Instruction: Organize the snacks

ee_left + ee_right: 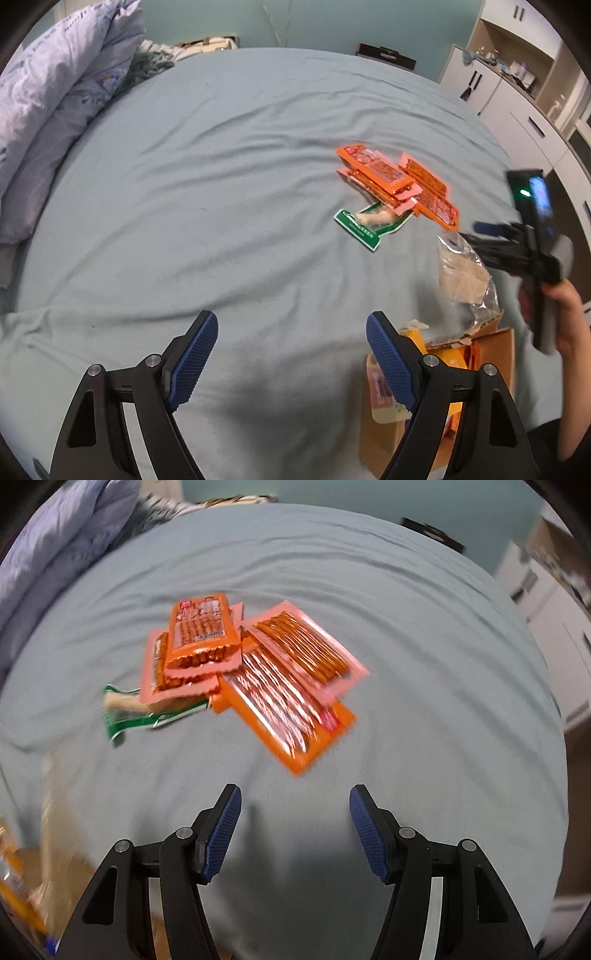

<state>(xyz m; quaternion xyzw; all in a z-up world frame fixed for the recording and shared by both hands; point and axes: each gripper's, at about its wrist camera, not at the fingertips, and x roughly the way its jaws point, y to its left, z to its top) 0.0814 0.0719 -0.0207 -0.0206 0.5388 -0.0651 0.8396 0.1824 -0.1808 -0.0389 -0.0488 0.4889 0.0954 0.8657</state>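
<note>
Bedsheet [221, 184], pale blue and wrinkled, covers the bed I work over; pillows [55, 110] sit at its far left corner and white cabinets [517, 110] stand past its right edge. I count four orange snack packets [258, 672] overlapping mid-sheet, one green packet [147, 716] touching them. Both my claws, left gripper [291, 354] and right gripper [295, 830], hang spread wide and empty. Only the left view shows the cardboard box [461, 369] and a clear bag [461, 277].

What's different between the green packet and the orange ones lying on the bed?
The green packet is a lone one, while the orange packets form an overlapping pile of several. The green packet shows one pale piece inside; the orange packets show rows of thin sticks. The green packet is partly tucked under the orange packets' edge. All lie flat on the bedsheet.
</note>
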